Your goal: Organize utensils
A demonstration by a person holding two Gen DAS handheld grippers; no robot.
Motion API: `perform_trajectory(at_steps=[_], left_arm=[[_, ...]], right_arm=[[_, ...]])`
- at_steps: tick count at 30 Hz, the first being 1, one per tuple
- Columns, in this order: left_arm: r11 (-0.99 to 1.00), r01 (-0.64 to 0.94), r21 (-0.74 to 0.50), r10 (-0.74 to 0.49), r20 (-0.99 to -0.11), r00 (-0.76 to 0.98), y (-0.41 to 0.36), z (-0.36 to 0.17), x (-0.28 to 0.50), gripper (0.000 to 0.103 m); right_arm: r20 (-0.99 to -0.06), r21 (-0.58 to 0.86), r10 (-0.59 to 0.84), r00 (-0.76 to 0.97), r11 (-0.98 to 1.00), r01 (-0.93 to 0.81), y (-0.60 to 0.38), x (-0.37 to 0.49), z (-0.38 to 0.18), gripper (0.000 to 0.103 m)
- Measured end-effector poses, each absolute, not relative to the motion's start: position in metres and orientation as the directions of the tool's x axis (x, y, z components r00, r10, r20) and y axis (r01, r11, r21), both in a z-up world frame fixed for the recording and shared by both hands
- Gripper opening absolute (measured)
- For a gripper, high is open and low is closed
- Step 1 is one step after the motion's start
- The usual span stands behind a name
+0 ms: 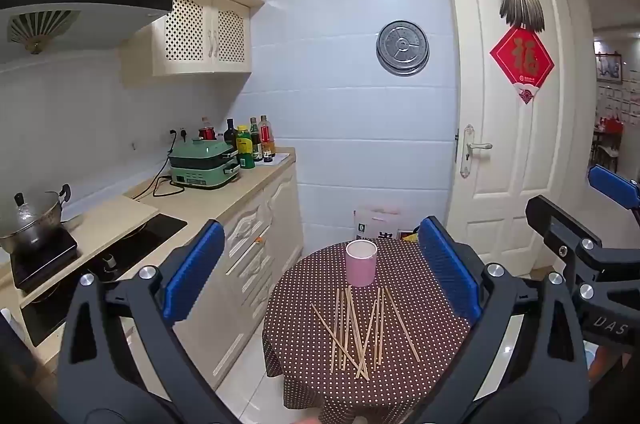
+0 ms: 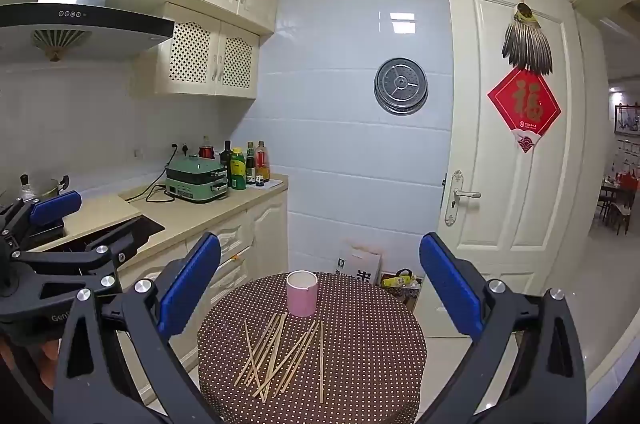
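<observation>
Your left gripper (image 1: 320,276) and right gripper (image 2: 320,288) fill the foreground, both with blue pads spread wide and nothing between them, hanging short of the small round table (image 1: 312,392) with its dotted cloth. Nothing is sorted yet, as far as you can see: the chopsticks (image 1: 360,332) lie scattered and crossing on the cloth, just in front of the pink cup (image 1: 361,263), which stands upright and looks empty. Every stick is left to gather; the cup seems the likely place for them.
</observation>
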State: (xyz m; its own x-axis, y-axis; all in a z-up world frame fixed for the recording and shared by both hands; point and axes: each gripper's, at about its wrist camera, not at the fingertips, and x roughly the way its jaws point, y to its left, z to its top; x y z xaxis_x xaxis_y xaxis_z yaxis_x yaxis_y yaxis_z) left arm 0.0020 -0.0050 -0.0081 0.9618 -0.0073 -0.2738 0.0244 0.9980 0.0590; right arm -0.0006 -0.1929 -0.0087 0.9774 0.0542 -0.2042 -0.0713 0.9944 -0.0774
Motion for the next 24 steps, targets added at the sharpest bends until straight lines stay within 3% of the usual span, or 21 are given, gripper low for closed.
perform_trajectory(at_steps=[24], left_arm=[[0.997, 0.025, 0.068, -0.004, -0.284, 0.959, -0.029, 0.002, 0.000, 0.096]], right_arm=[[-0.208, -0.066, 0.047, 0.977, 0.996, -0.062, -0.204, -0.001, -0.009, 0.096]])
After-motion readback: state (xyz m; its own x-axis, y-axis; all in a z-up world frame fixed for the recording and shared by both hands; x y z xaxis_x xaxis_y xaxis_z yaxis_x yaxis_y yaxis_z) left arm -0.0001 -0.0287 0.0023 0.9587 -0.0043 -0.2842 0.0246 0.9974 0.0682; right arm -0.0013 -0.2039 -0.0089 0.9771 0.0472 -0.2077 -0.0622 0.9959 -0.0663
